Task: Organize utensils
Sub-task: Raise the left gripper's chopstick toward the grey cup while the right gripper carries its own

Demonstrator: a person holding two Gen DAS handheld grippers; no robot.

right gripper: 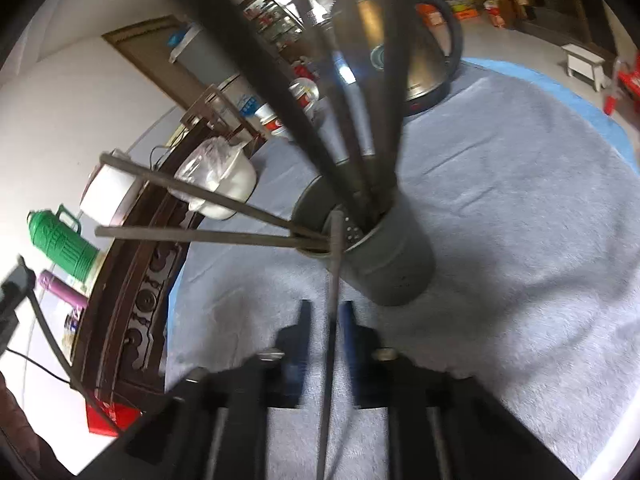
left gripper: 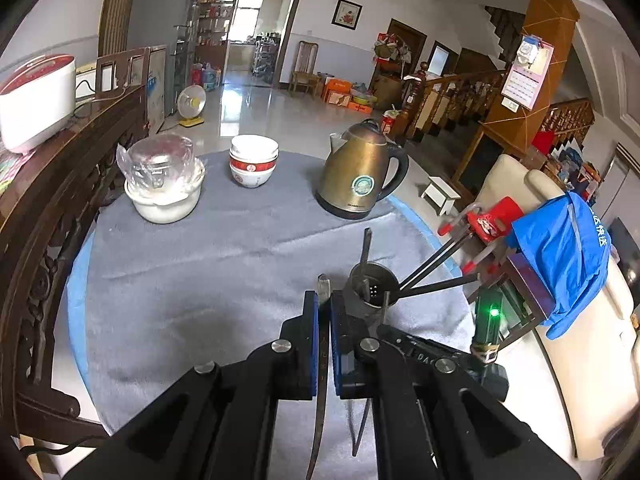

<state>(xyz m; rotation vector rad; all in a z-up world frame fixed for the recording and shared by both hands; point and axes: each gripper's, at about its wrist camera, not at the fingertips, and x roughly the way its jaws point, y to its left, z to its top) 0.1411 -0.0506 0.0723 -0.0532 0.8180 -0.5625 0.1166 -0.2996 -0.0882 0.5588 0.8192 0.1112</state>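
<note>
A: Left claw (left gripper: 324, 312), in its own view, is clamped tight on a flat metal utensil (left gripper: 322, 292) that runs up between the blue pads (left gripper: 312, 320), tip just past them.

B: And beyond it?

A: A metal holder (left gripper: 370, 284) stands on the grey-clothed surface (left gripper: 200, 280), just right of the claw, with chopsticks (left gripper: 436, 270) fanning out to the right and one handle upright. Farther back stand a kettle (left gripper: 360, 172), stacked bowls (left gripper: 253, 166) and a white pot (left gripper: 166, 196) with a plastic-wrapped glass on top.

B: What does the right view add?

A: Right claw (right gripper: 326, 320), blurred, has its jaws nearly together round a thin dark stick (right gripper: 332, 300) whose tip rests at the holder's (right gripper: 384, 264) rim. You look down into the holder: holes in its floor, several sticks leaning out, two chopsticks (right gripper: 200, 216) pointing left. Only here do a green flask (right gripper: 60, 240) and a purple bottle (right gripper: 60, 290) appear.
</note>
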